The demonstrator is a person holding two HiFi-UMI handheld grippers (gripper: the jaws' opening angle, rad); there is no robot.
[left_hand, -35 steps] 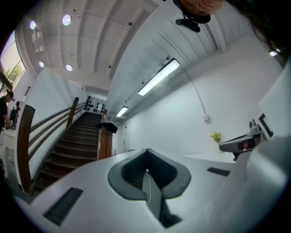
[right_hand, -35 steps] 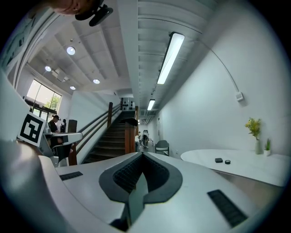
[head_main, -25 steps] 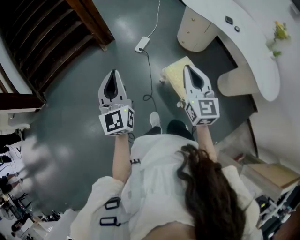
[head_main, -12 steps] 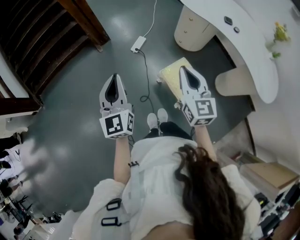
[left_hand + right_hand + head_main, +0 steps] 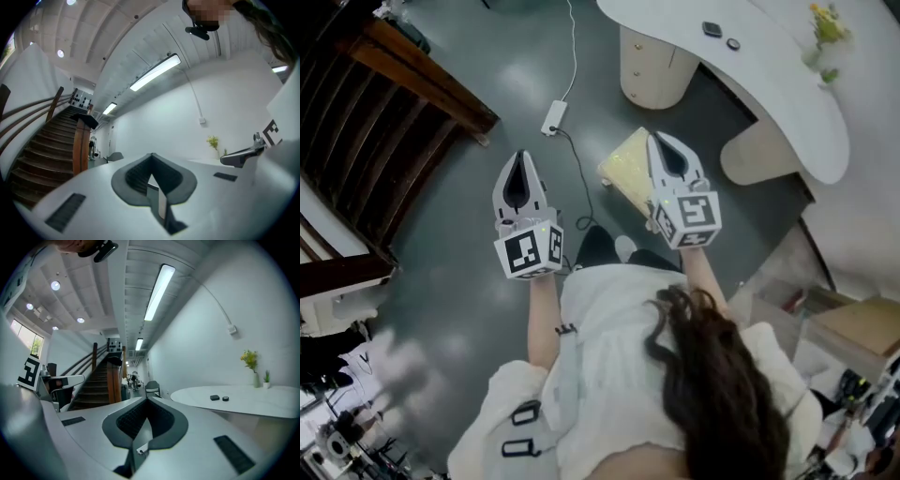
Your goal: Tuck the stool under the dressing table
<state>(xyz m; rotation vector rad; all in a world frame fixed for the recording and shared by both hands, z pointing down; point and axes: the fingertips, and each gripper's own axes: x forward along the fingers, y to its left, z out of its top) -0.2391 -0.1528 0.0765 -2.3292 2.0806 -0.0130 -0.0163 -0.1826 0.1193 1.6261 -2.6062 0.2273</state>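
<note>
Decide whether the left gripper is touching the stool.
Apart. The head view shows a strip of bare floor between the left gripper and the stool.

stool point(image 5: 625, 167): pale yellow square padded seat, upright on the grey floor, out in the open.
dressing table point(image 5: 741, 80): white curved top on two cream rounded pedestals. Seat stands just outside its edge, facing the gap between them.
</note>
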